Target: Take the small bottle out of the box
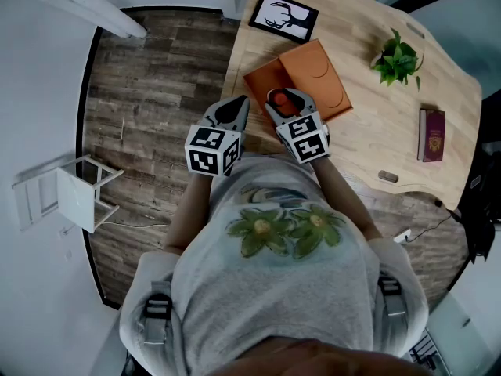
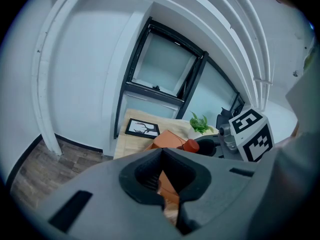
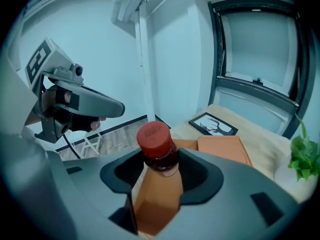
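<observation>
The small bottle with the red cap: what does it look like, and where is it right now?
The small bottle has a red screw cap and a dark neck; its body is hidden. It stands upright, clamped at the neck by the right hand-held gripper, over the open orange box on the wooden table.

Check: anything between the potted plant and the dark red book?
Nothing. The head view shows only bare wooden tabletop between the potted plant and the dark red book.
</observation>
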